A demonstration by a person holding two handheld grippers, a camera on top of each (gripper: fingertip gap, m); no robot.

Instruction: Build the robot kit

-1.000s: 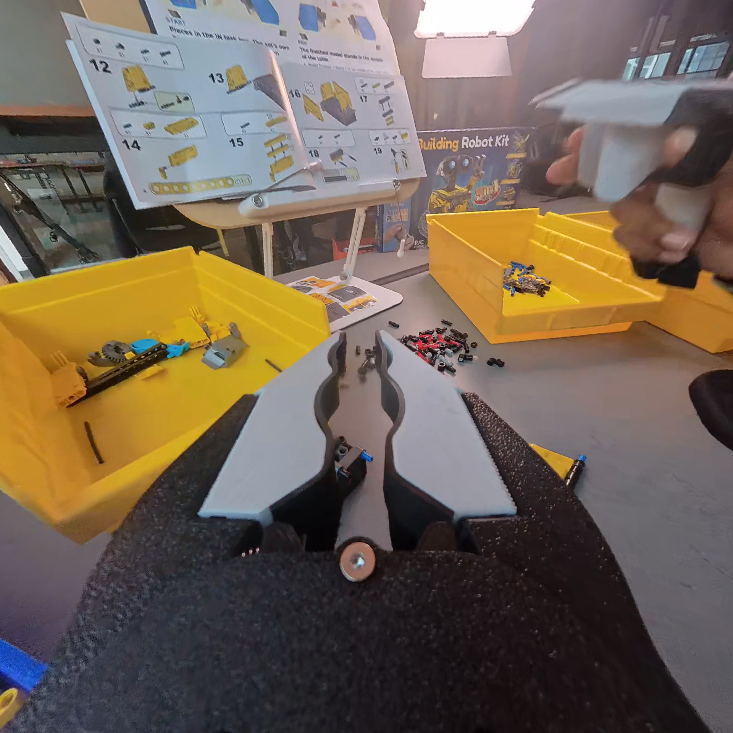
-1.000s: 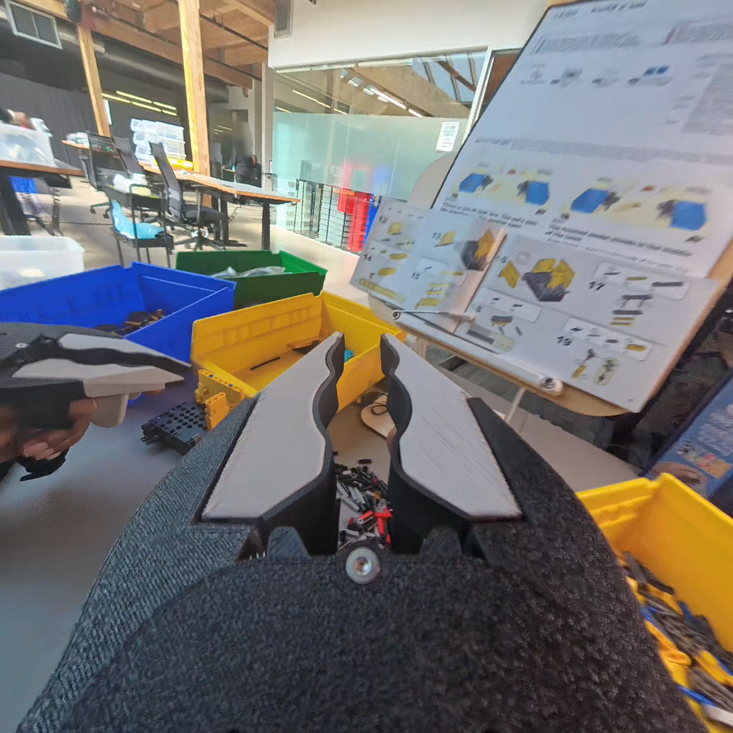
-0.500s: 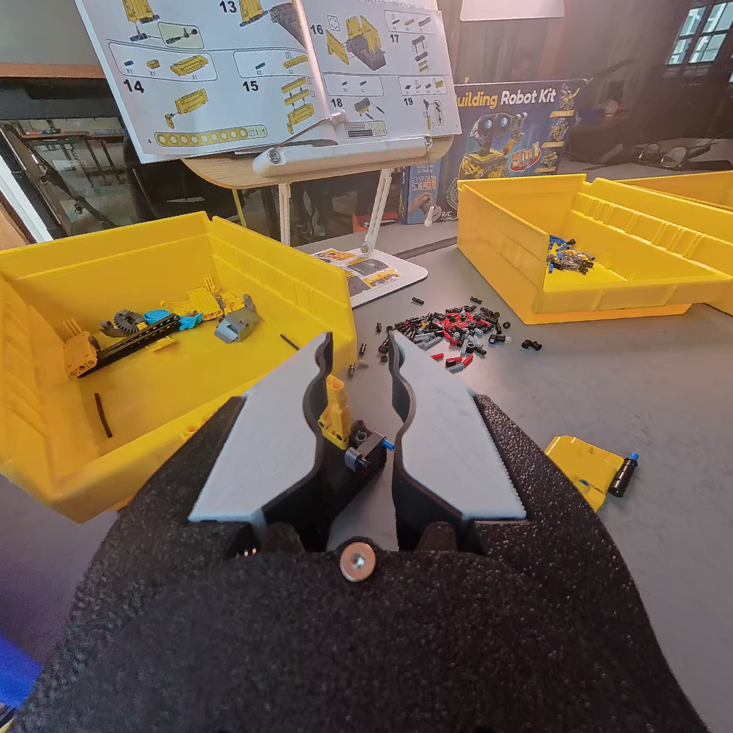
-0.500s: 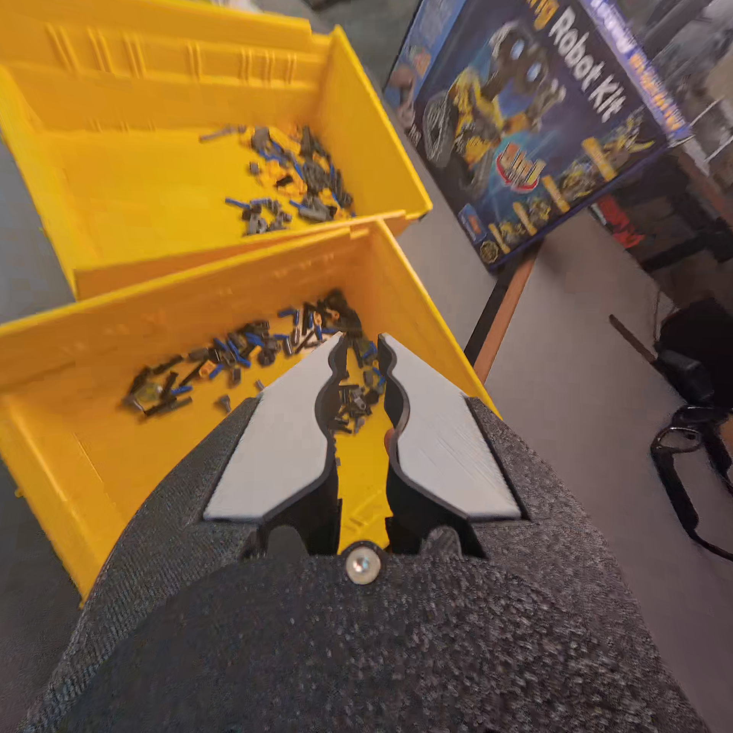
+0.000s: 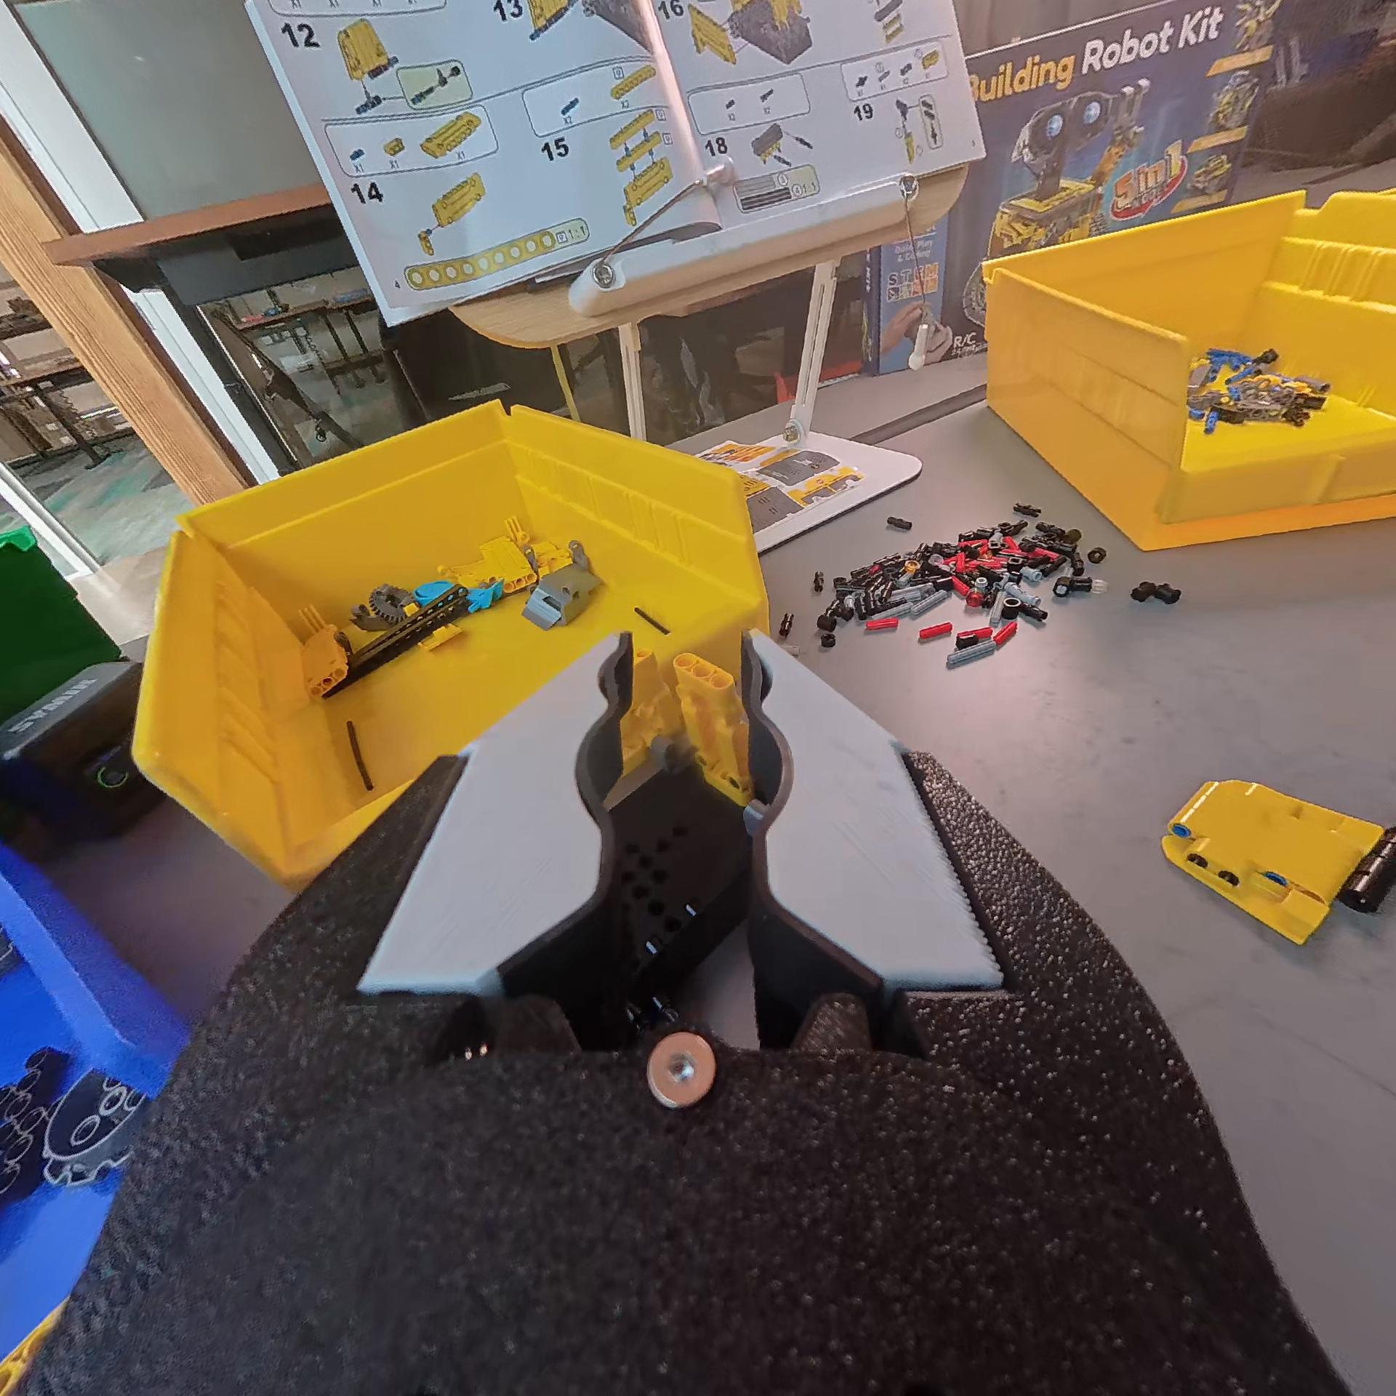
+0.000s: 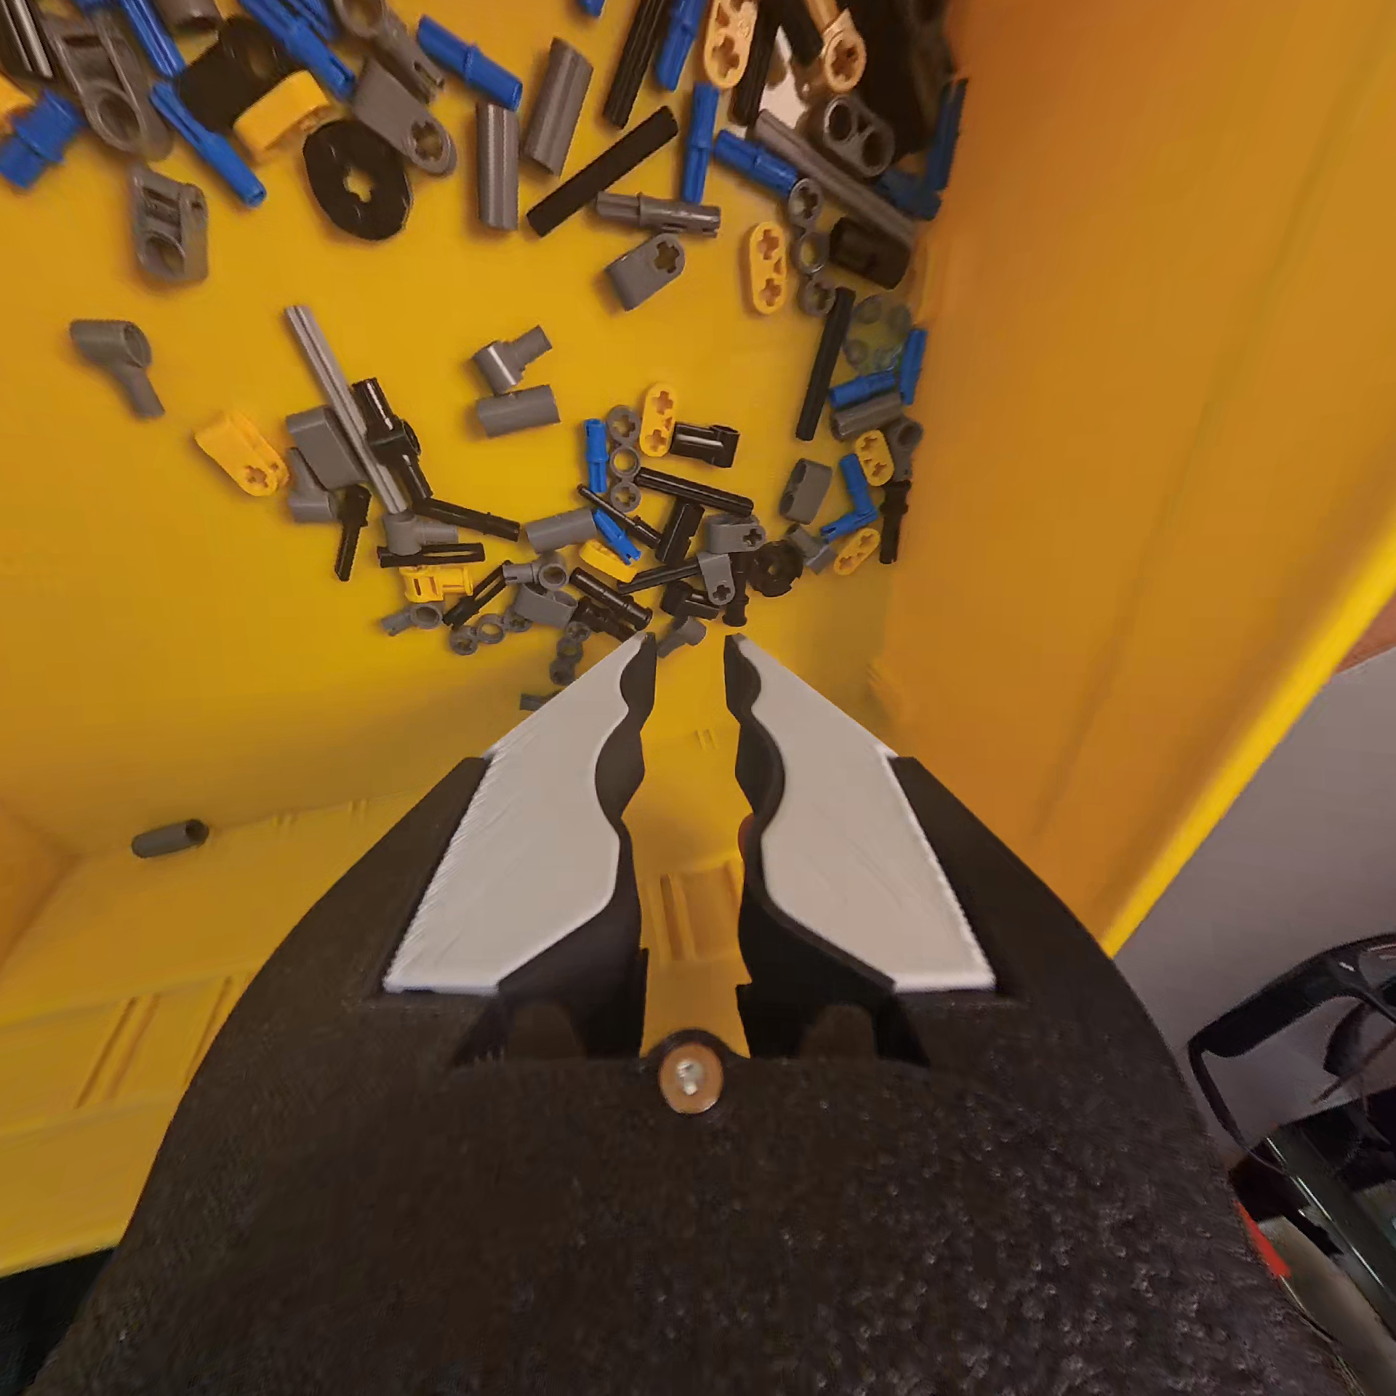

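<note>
My left gripper is shut on a black and yellow brick assembly. It holds the assembly above the grey table, just in front of a yellow bin that has a few larger parts in it. The assembly's black plate lies between the fingers. My right gripper is slightly open and empty. It points down into another yellow bin, with its tips just short of a heap of small black, grey, blue and yellow pins and connectors.
A pile of small black, red and grey pins lies on the table. A yellow panel piece lies at the right. An instruction booklet on a stand, a kit box and another yellow bin stand behind. A blue bin sits at the left. The grippers' ends are close to 65 cm from one another. My right tips are about 50 cm from the yellow panel piece, my left tips only 15 cm.
My right gripper swung away from the booklet and dropped into the yellow bin, close over the small parts. The assembly in my left gripper has turned, so its yellow parts now show at the tips.
</note>
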